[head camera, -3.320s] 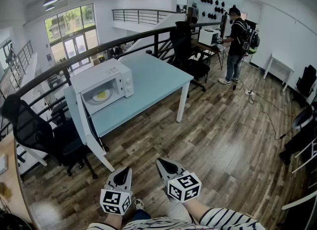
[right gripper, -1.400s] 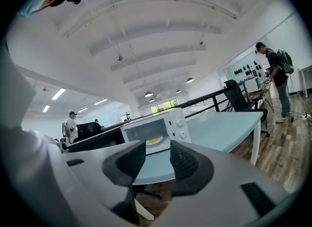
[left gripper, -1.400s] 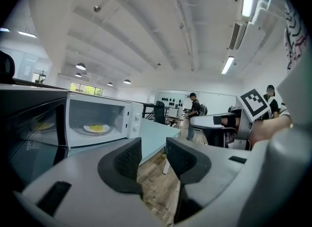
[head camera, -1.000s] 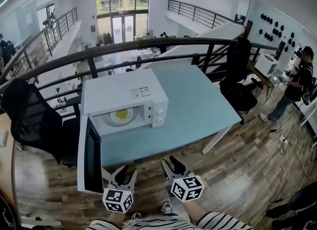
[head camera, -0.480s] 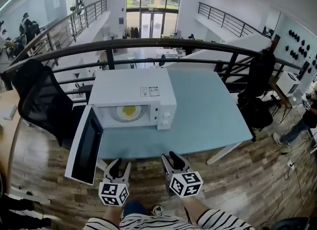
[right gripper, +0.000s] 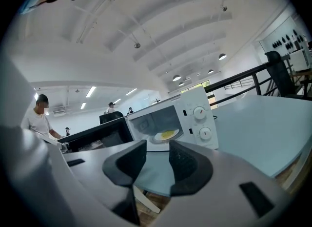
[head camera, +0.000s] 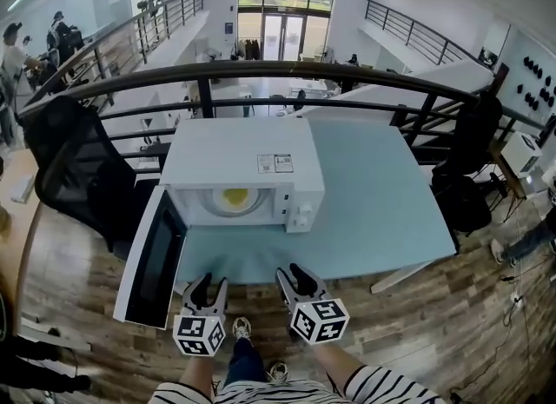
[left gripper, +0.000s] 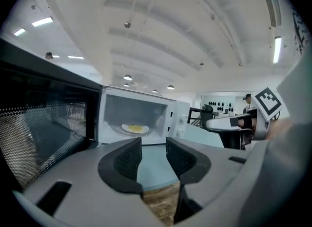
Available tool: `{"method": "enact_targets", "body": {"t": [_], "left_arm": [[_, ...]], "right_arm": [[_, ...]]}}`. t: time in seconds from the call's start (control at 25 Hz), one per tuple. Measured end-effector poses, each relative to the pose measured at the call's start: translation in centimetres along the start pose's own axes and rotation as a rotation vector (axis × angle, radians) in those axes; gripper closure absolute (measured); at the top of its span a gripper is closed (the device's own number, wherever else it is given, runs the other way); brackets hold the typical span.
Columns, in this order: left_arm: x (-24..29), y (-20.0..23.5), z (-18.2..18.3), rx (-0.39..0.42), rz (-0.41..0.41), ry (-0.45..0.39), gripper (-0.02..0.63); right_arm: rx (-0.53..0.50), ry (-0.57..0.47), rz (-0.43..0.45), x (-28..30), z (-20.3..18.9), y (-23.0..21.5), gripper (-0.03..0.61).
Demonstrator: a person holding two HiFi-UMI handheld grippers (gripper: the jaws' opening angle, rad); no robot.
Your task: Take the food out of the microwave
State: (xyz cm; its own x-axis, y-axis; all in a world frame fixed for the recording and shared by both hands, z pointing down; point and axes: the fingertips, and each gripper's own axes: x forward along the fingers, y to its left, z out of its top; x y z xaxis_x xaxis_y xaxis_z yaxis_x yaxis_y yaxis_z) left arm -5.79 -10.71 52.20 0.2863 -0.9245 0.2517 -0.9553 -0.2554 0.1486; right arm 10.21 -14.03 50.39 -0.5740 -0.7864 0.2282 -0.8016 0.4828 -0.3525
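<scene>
Table [head camera: 382,194] holds the microwave [head camera: 243,152], door [head camera: 152,259] open so the food [head camera: 234,196] sits reachable ahead of the jaws; left gripper [head camera: 208,288] gapes empty, right gripper [head camera: 291,274] closing, empty.

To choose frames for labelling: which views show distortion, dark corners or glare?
Head view: strong fisheye, the railing bows; evenly lit, sharp. Left gripper view: black corners, the door dark, the microwave sharp. Right gripper view: black corners too, lamps bright, little glare.
</scene>
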Motion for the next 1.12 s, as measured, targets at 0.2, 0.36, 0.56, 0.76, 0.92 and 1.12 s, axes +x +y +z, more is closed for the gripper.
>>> {"method": "enact_targets", "body": {"t": [0.2,0.36,0.56,0.76,0.92,1.12], "left_arm": [[2.7,1.9,-0.4,-0.016,-0.007,0.026,0.479],[5.3,3.0,-1.3,-0.026,-0.022,0.052,0.479],[8.3,4.7,-1.6,-0.037,-0.030,0.056,0.479],[11.0,6.3,-1.7,-0.055,-0.030,0.056,0.479],[13.0,7.2,-1.3,-0.065,-0.034,0.044,0.479],[15.5,8.3,-0.5,-0.077,-0.035,0.026,0.478]], "right_arm": [[0.016,0.008,-0.006,3.5,-0.1,-0.5,0.422],[0.029,0.012,-0.013,6.7,-0.2,-1.2,0.422],[0.043,0.017,-0.024,10.4,-0.8,-2.1,0.423],[0.056,0.030,-0.039,13.6,-1.7,-3.0,0.423],[0.063,0.039,-0.044,15.8,-2.3,-3.3,0.422],[0.077,0.029,-0.048,18.3,-2.2,-3.3,0.423]]}}
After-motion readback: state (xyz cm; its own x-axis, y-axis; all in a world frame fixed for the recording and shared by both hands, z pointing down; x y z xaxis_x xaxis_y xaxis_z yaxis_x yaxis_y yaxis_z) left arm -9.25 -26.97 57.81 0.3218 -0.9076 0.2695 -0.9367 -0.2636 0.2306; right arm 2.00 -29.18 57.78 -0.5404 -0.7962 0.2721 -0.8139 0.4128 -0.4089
